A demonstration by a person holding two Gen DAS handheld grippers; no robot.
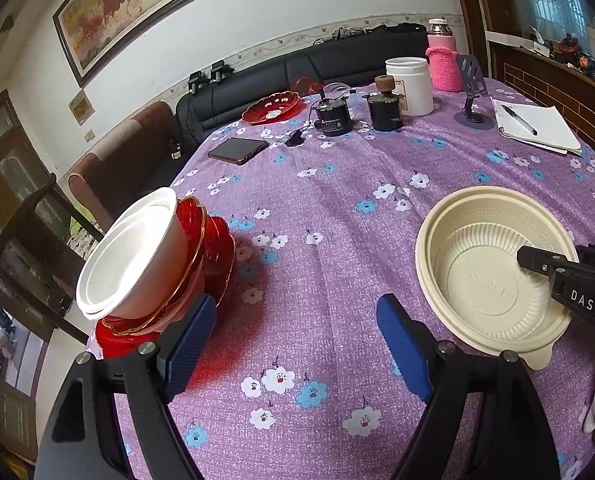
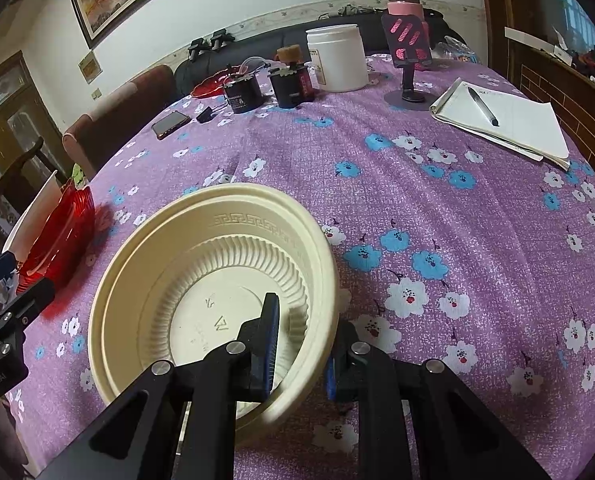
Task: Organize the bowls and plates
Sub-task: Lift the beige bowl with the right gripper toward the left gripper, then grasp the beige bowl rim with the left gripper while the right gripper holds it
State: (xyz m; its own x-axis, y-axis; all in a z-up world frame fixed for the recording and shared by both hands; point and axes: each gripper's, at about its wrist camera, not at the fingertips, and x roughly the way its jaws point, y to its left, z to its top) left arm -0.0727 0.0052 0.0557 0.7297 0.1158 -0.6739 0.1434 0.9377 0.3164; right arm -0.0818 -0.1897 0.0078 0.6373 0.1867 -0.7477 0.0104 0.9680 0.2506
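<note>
On the tablecloth (image 2: pixel 437 184), right claw (image 2: pixel 301 344) pinches beige bowl (image 2: pixel 201 248).

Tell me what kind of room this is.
Probably a home living or dining room: a black sofa behind the table's floral tablecloth, and a framed horse painting on the wall.

A cream ribbed bowl (image 2: pixel 217 280) sits upright, its near wall between the right gripper's (image 2: pixel 301 344) fingers. A white bowl (image 1: pixel 137 256) tilts on red plates (image 1: pixel 213 256), beside the left gripper's (image 1: pixel 297 336) left finger.

white bowl (image 2: pixel 29 216): mostly hidden behind red plates (image 2: pixel 63 232) | motor labels unreadable
</note>
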